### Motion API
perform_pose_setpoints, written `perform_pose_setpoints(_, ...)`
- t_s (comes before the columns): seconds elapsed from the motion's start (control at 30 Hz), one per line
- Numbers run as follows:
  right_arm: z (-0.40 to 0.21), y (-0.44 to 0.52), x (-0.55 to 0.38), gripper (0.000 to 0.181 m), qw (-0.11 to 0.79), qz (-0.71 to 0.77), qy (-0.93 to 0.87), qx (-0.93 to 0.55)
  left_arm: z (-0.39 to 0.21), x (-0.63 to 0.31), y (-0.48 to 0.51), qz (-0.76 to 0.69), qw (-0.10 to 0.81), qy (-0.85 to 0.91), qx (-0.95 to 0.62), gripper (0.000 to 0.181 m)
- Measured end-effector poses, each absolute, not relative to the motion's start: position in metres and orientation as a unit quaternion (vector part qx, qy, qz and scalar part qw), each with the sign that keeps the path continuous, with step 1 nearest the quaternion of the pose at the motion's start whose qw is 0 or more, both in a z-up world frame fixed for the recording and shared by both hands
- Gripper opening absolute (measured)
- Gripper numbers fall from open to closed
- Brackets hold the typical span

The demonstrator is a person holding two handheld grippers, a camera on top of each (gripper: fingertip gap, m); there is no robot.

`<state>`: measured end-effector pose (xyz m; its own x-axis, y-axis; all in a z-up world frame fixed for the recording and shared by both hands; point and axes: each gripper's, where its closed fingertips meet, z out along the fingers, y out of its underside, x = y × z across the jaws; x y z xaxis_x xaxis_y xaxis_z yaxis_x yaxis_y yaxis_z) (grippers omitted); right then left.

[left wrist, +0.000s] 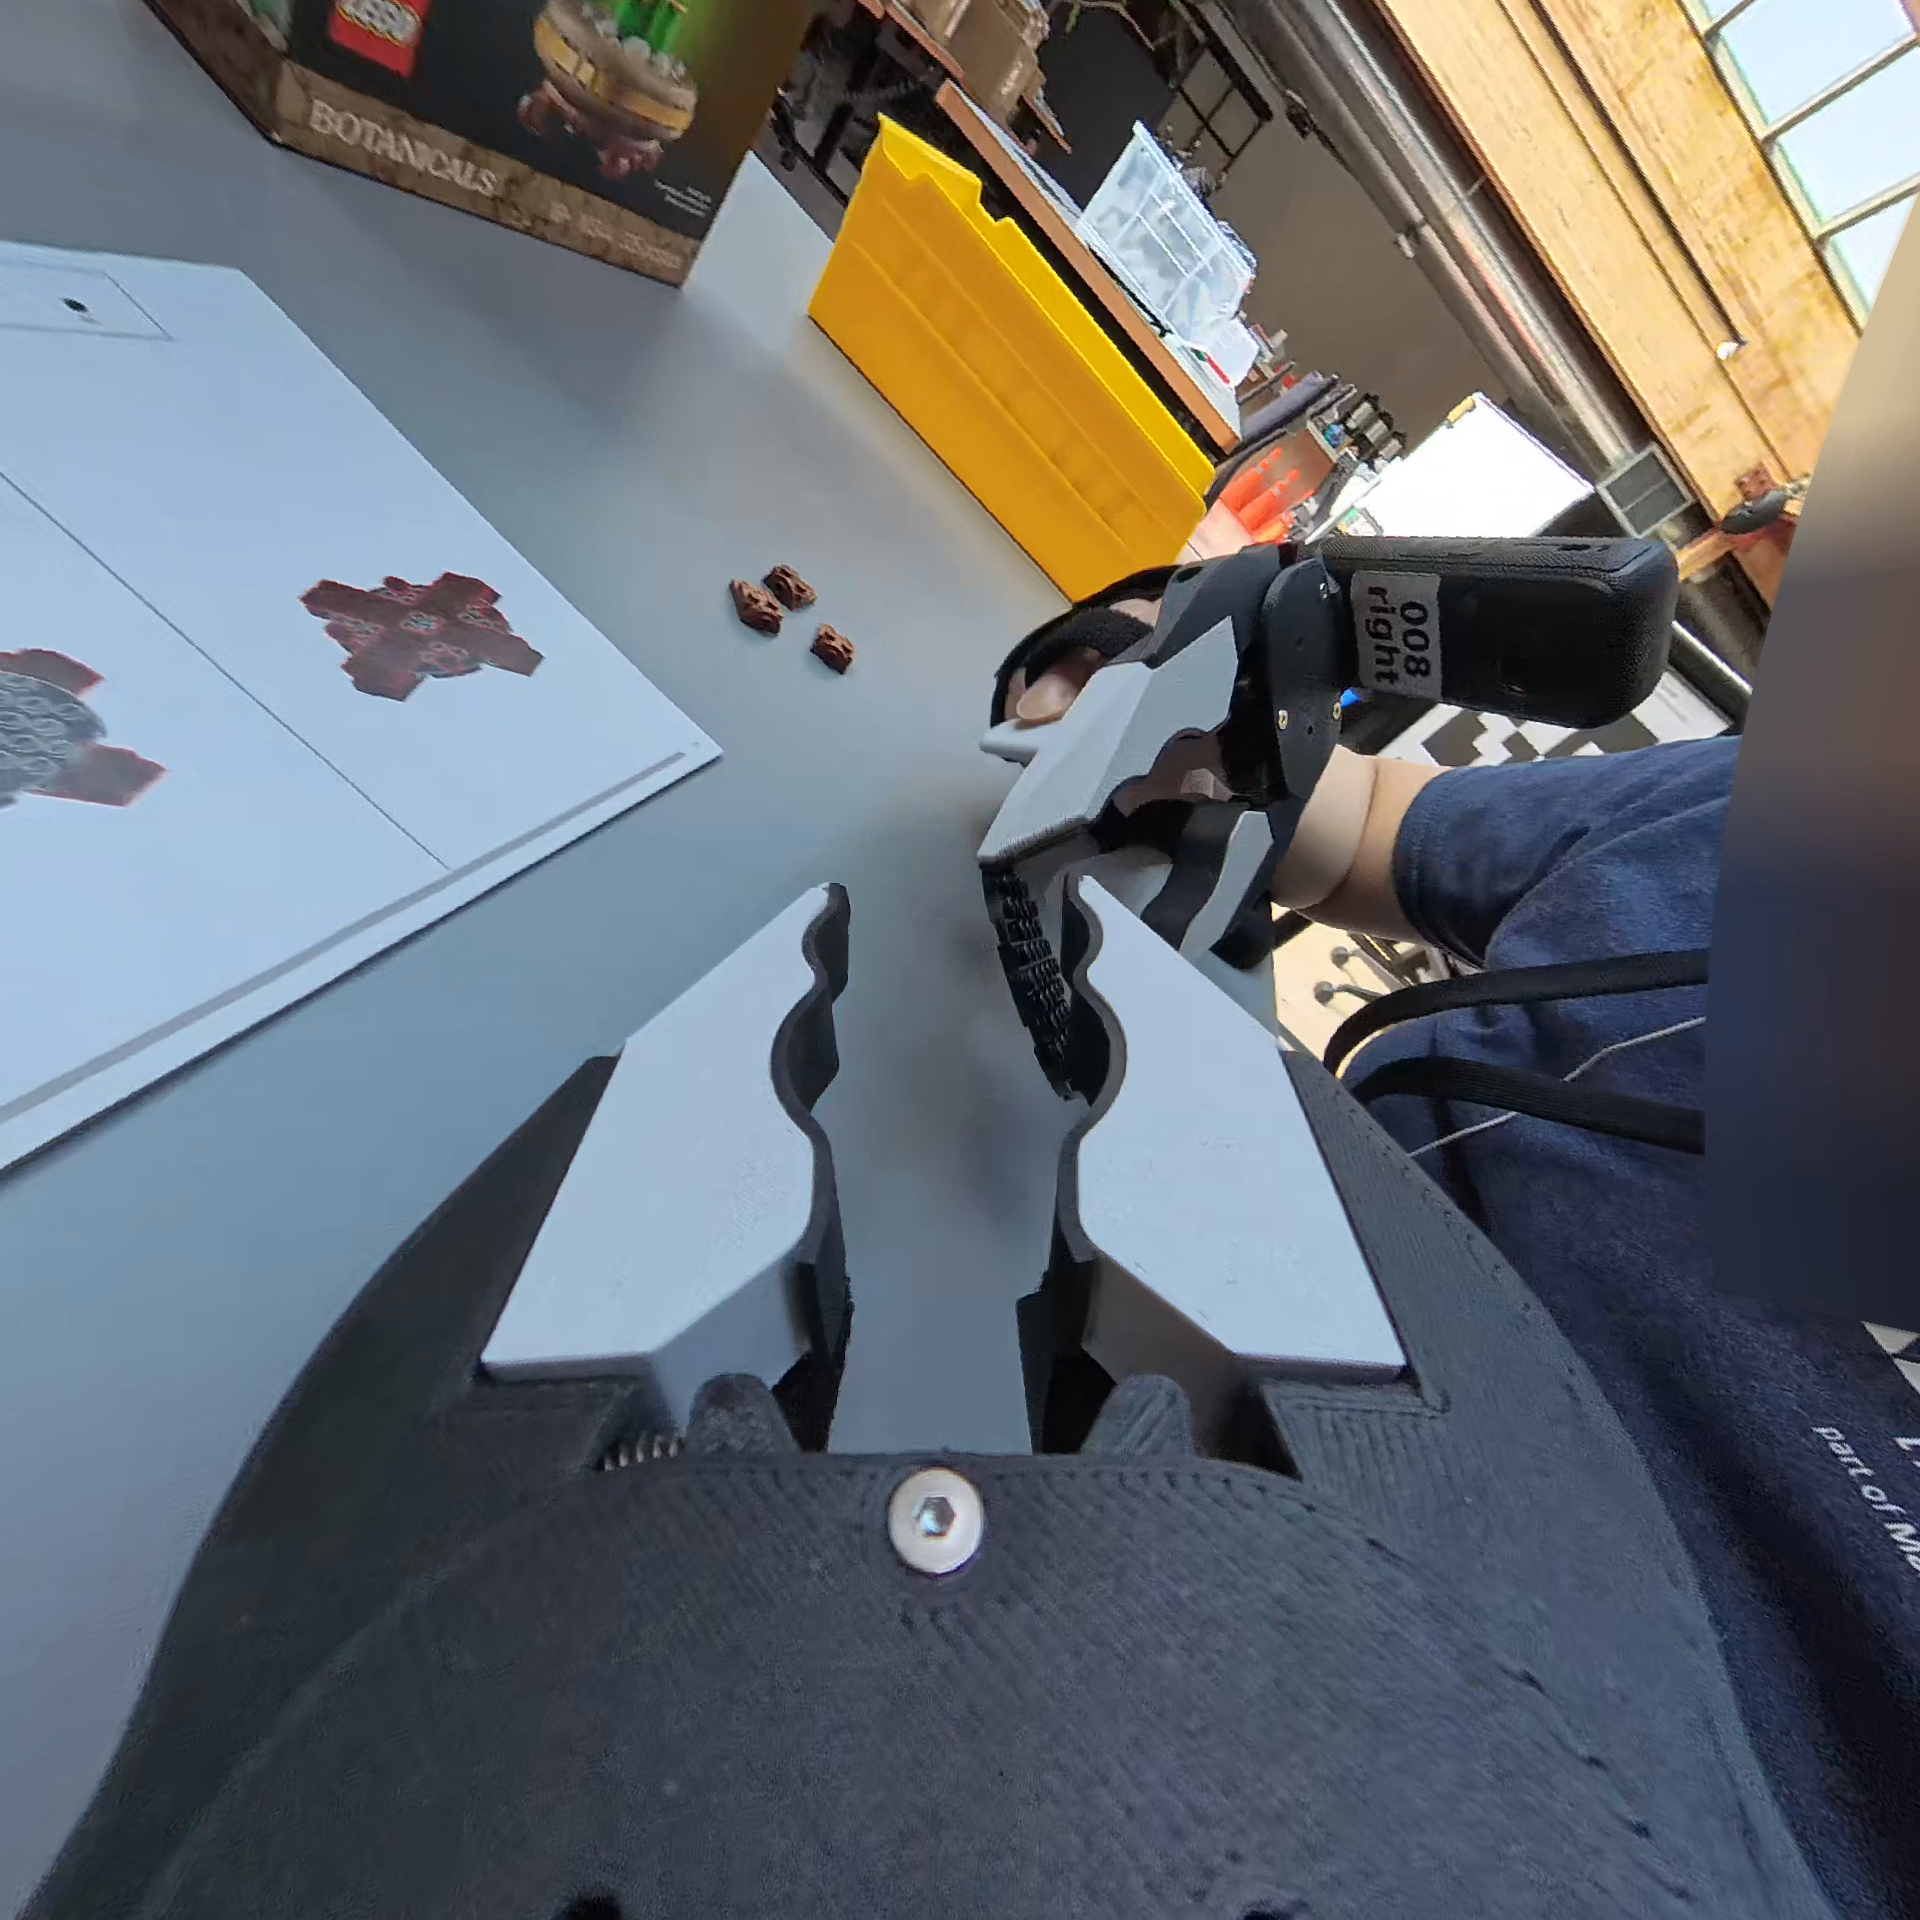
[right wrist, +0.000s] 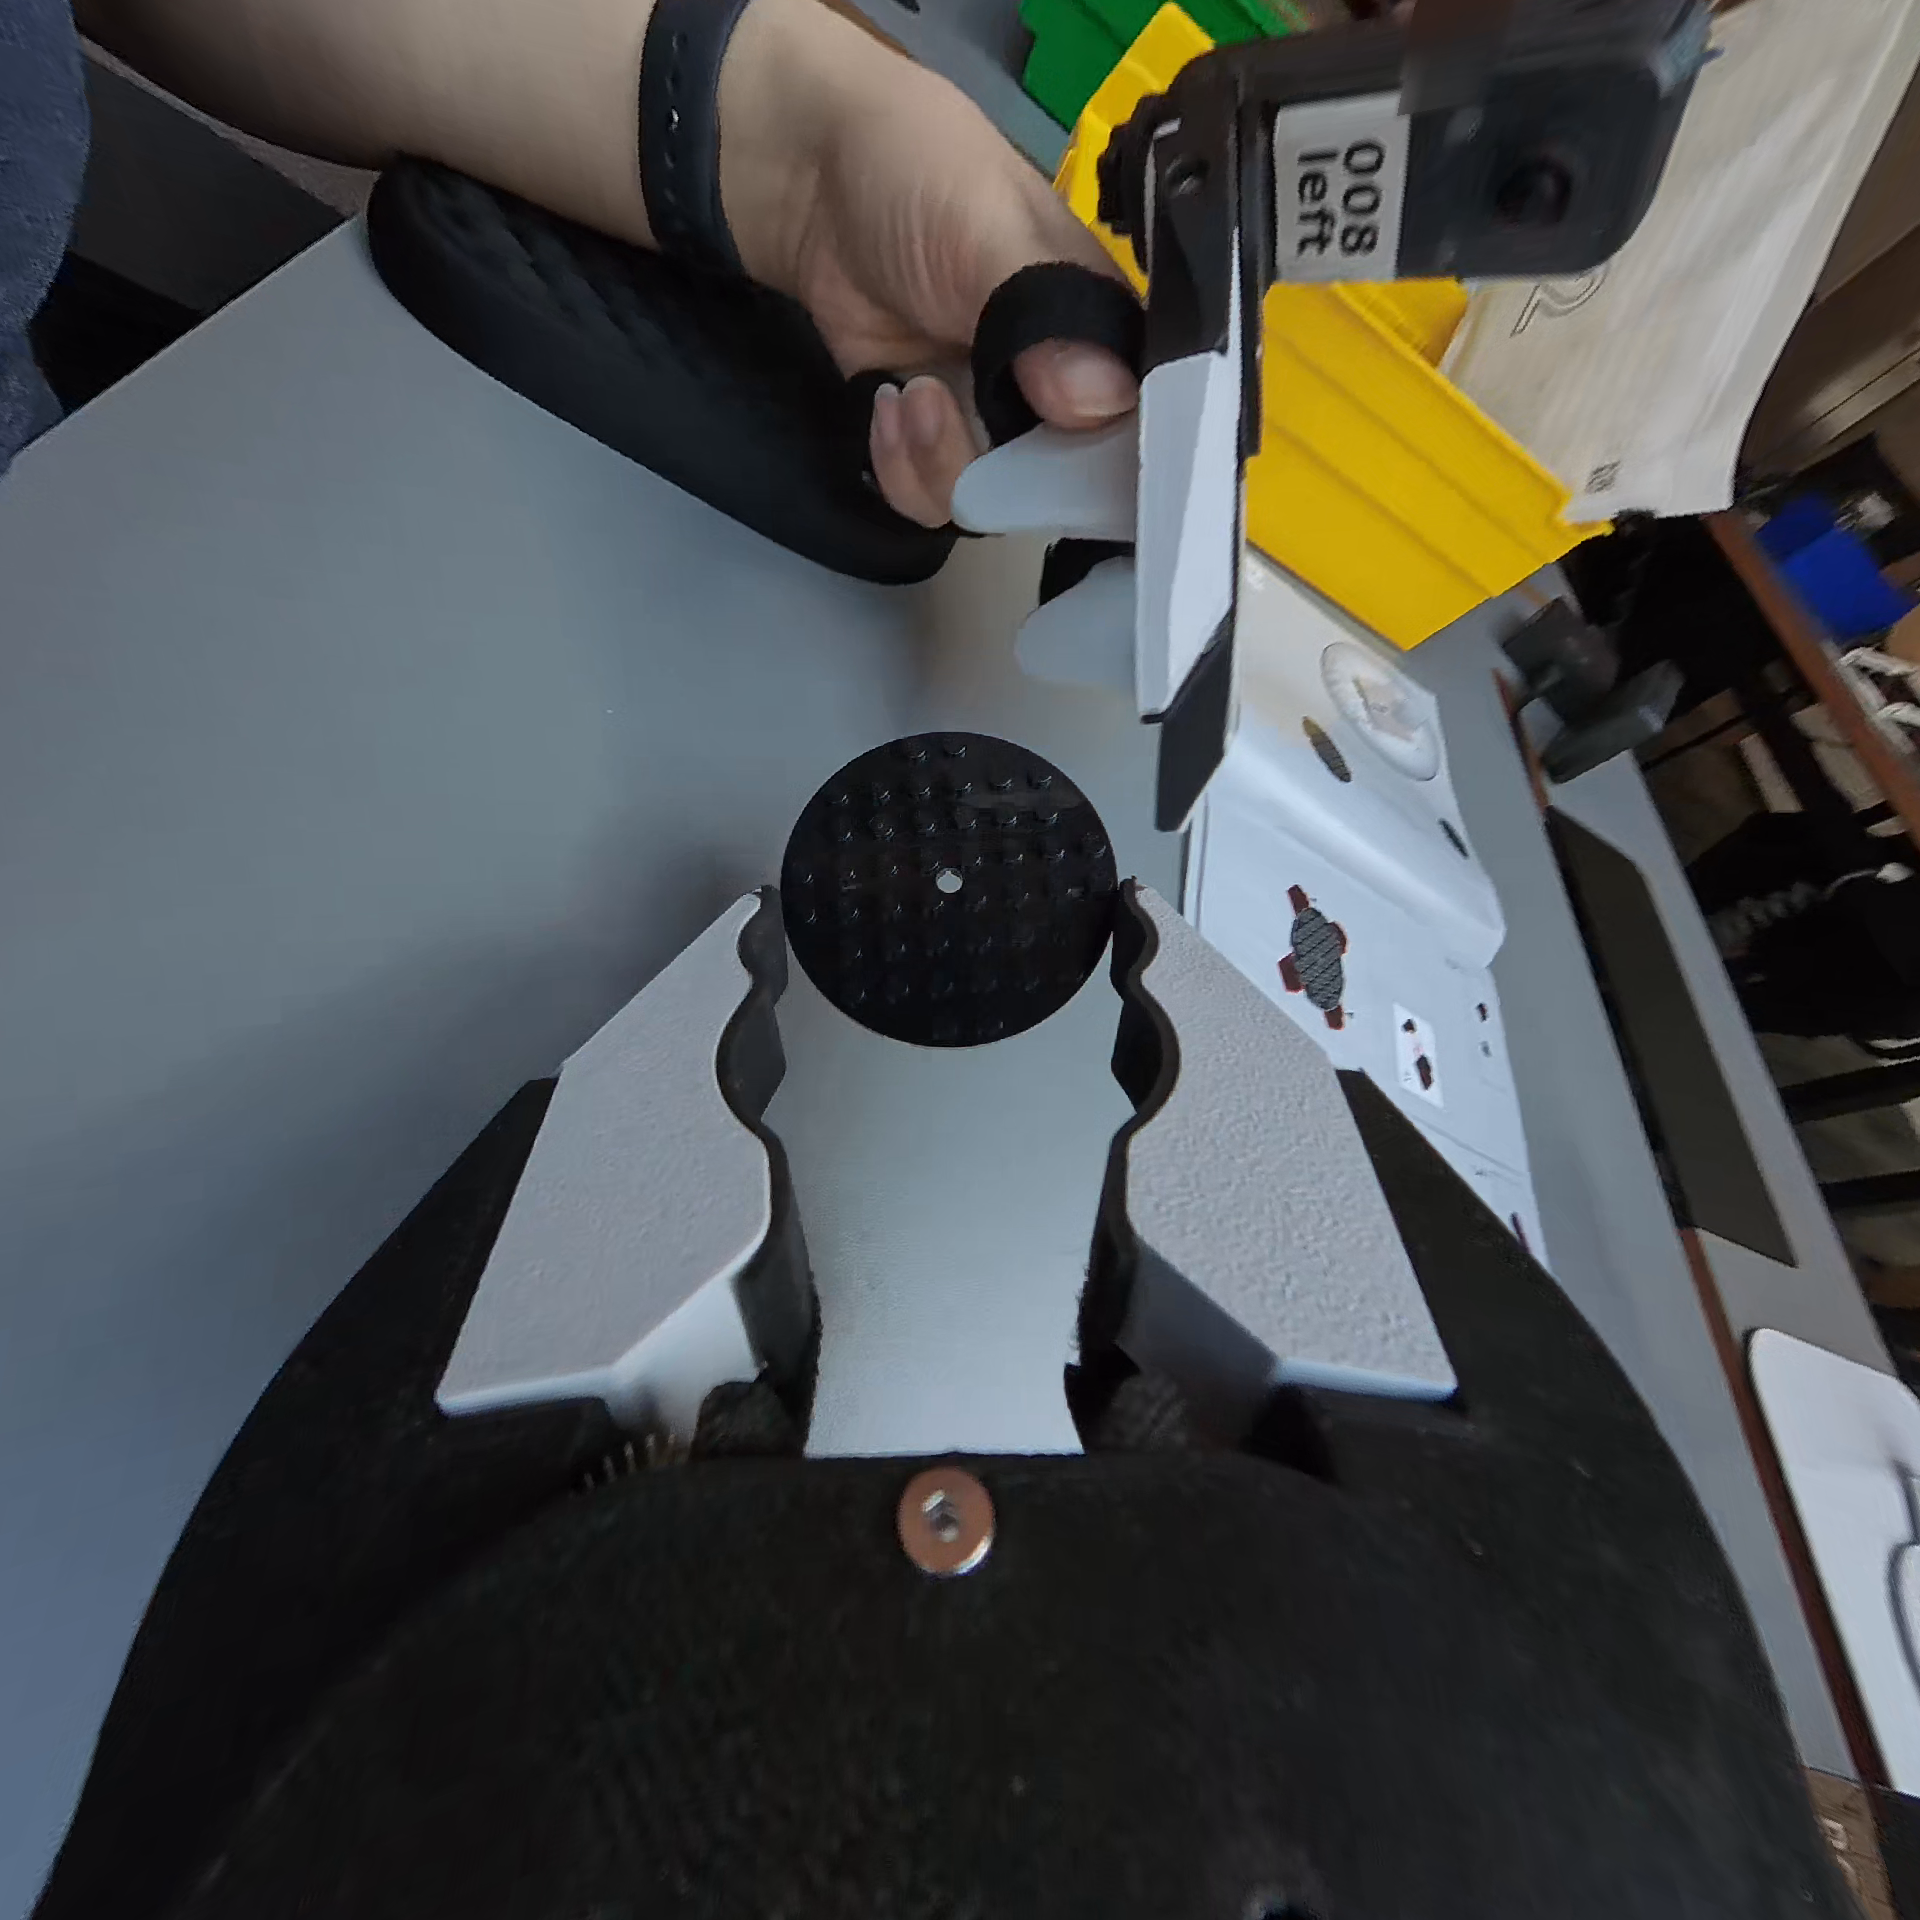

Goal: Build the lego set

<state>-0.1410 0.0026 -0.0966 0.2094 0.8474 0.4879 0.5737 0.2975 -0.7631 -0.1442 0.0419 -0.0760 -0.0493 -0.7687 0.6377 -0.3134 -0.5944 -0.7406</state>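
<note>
My right gripper [right wrist: 945, 904] has its jaws spread wide, either side of the black round plate [right wrist: 948, 883], which seems held up off the table [right wrist: 364, 727]; whether the tips truly pinch its rim I cannot tell. If the grip is only edge-on, I'd expect the plate to twist or drop. My left gripper [left wrist: 951, 914] has narrow, empty jaws and crowds close at upper right of the right view. Three brown bricks [left wrist: 792, 615] sit mid-frame near the instruction sheet [left wrist: 312, 644], with bare table between; the yellow bin [left wrist: 997, 374] closes off the far edge.
</note>
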Motion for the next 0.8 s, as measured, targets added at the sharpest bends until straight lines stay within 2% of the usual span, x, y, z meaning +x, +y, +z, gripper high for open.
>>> perform_pose_setpoints(0.07,-0.088,0.002,-0.141,0.063,0.543,0.121,-0.613,-0.56,-0.075,-0.142,0.031,-0.618,0.156,0.407,-0.655,0.04)
perform_pose_setpoints(0.27,-0.082,0.007,-0.141,0.063,0.569,0.073,-0.622,-0.533,-0.068,-0.136,0.009,-0.658,0.104,0.407,-0.624,0.028)
perform_pose_setpoints(0.33,-0.082,0.007,-0.141,0.063,0.572,0.069,-0.624,-0.529,-0.072,-0.133,0.006,-0.644,0.116,0.423,-0.626,0.012)
perform_pose_setpoints(0.37,-0.081,0.009,-0.141,0.063,0.576,0.069,-0.619,-0.53,-0.075,-0.132,0.01,-0.627,0.14,0.432,-0.633,0.004)
perform_pose_setpoints(0.43,-0.08,0.012,-0.14,0.063,0.579,0.086,-0.608,-0.536,-0.075,-0.131,0.013,-0.594,0.192,0.462,-0.63,0.004)
perform_pose_setpoints(0.47,-0.075,0.016,-0.137,0.055,0.591,0.095,-0.588,-0.545,-0.071,-0.131,0.015,-0.579,0.222,0.477,-0.624,0.002)
perform_pose_setpoints(0.57,-0.055,0.027,-0.125,0.06,0.614,0.182,-0.51,-0.575,-0.053,-0.133,0.02,-0.514,0.35,0.524,-0.581,0.002)
perform_pose_setpoints(0.63,-0.049,0.027,-0.122,0.064,0.599,0.268,-0.467,-0.593,-0.04,-0.135,0.02,-0.451,0.442,0.555,-0.541,0.002)
perform_pose_setpoints(0.7,-0.049,0.022,-0.125,0.059,0.575,0.331,-0.457,-0.592,-0.032,-0.136,0.013,-0.397,0.504,0.589,-0.491,0.002)
perform_pose_setpoints(0.8,-0.044,0.02,-0.13,0.047,0.584,0.335,-0.466,-0.574,-0.02,-0.137,-0.004,-0.34,0.576,0.623,-0.407,0.002)
